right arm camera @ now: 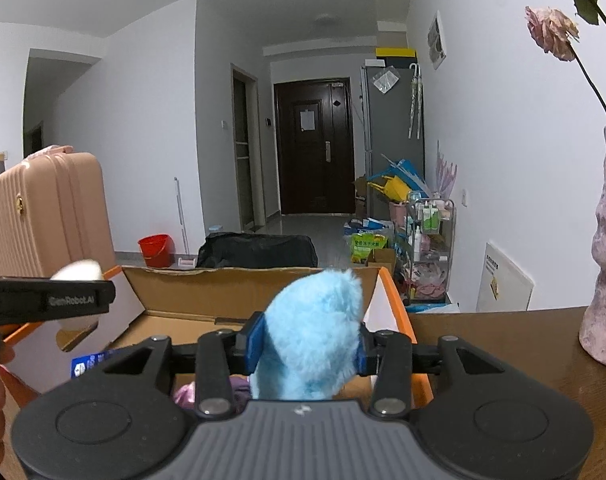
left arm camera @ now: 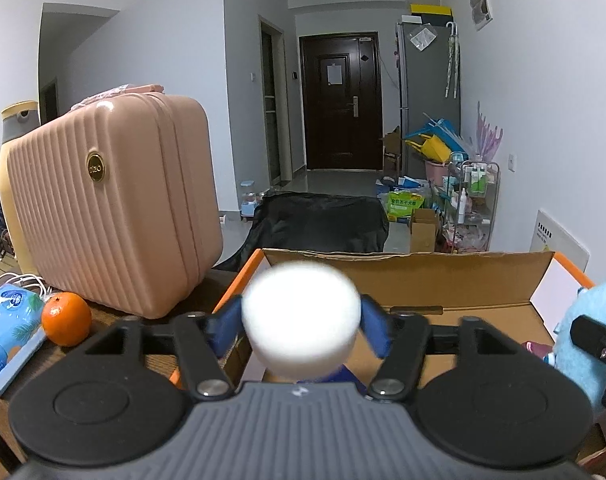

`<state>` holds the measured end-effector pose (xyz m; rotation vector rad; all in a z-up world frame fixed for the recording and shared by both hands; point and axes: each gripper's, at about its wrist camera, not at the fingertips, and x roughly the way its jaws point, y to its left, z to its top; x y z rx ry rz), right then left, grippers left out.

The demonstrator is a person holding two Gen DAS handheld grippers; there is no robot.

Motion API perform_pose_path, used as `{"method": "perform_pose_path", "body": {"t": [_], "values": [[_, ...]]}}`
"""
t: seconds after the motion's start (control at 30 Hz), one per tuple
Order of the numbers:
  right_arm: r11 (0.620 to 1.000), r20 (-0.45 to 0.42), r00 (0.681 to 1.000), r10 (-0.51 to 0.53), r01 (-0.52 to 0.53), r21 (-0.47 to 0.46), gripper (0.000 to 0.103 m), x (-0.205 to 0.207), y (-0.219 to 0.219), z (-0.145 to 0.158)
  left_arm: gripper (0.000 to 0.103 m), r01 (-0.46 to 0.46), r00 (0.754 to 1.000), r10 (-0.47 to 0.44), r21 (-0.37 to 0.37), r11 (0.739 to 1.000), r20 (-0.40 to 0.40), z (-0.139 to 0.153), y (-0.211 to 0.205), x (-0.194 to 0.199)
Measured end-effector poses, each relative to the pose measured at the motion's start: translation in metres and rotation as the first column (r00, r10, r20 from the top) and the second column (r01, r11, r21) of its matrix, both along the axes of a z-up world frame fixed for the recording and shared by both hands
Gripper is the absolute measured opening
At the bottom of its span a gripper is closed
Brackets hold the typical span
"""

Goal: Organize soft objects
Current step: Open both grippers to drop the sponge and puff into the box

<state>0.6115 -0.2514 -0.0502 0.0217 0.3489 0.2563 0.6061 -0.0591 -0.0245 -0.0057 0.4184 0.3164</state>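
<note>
We see a brown wooden surface (right arm camera: 503,344) in a white-walled room with a dark door (left arm camera: 339,100) down the hall. An open cardboard box (left arm camera: 403,276) with orange edges sits on it; left of the box stand a ribbed pink suitcase (left arm camera: 115,208) and a glossy orange (left arm camera: 66,319). Above the box, the left hand-held gripper (left arm camera: 301,326) stands spread around a smooth white ball (left arm camera: 301,316), pads apart from it. The right hand-held gripper (right arm camera: 308,346) pinches a fluffy blue plush (right arm camera: 315,332).
</note>
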Motion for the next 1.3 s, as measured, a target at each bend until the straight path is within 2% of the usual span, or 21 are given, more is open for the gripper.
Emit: {"method": "perform_pose_path", "body": {"t": [0.07, 0.1, 0.17, 0.2, 0.23, 0.27, 0.33, 0.53, 0.8, 1.3], "values": [[1.0, -0.002, 1.0, -0.007, 0.007, 0.003, 0.05, 0.002, -0.001, 0.001, 0.096, -0.015, 1.0, 0.015, 0.002, 1.0, 0.016, 0.001, 0.001, -0.003], [1.0, -0.001, 1.0, -0.01, 0.01, 0.004, 0.053, 0.002, -0.001, 0.002, 0.101, -0.024, 0.999, 0.024, 0.005, 1.0, 0.024, 0.002, 0.001, -0.005], [1.0, 0.009, 1.0, -0.021, 0.021, 0.004, 0.073, 0.001, -0.002, 0.002, 0.103, -0.041, 0.999, 0.04, 0.015, 0.999, 0.037, 0.002, 0.0, -0.006], [1.0, 0.016, 0.999, -0.028, 0.028, 0.004, 0.079, -0.001, -0.002, 0.002, 0.103, -0.045, 0.998, 0.045, 0.022, 0.999, 0.036, 0.002, 0.0, -0.006], [0.999, 0.025, 0.999, -0.032, 0.032, 0.007, 0.091, -0.002, -0.003, 0.003, 0.103, -0.049, 0.998, 0.048, 0.027, 0.998, 0.032, 0.001, -0.001, -0.005], [0.999, 0.033, 0.999, -0.035, 0.035, 0.01, 0.098, -0.003, -0.003, 0.003, 0.103, -0.05, 0.998, 0.049, 0.028, 0.998, 0.027, 0.0, -0.001, -0.004], [0.999, 0.046, 0.998, -0.039, 0.038, 0.014, 0.103, -0.005, -0.003, 0.004, 0.103, -0.049, 0.998, 0.049, 0.026, 0.998, 0.026, 0.0, -0.001, -0.004], [0.999, 0.057, 0.998, -0.033, 0.034, -0.016, 0.103, -0.007, 0.0, 0.003, 0.103, -0.048, 0.998, 0.047, 0.031, 0.998, 0.034, 0.001, -0.001, -0.007], [0.999, 0.066, 0.997, -0.034, 0.035, -0.012, 0.103, -0.01, -0.002, 0.004, 0.103, -0.046, 0.998, 0.045, 0.033, 0.998, 0.038, 0.001, -0.001, -0.009], [0.999, 0.086, 0.995, -0.045, 0.045, -0.001, 0.103, -0.019, -0.008, 0.002, 0.103, -0.03, 0.997, 0.031, -0.009, 1.0, 0.067, 0.008, 0.007, -0.026]]}}
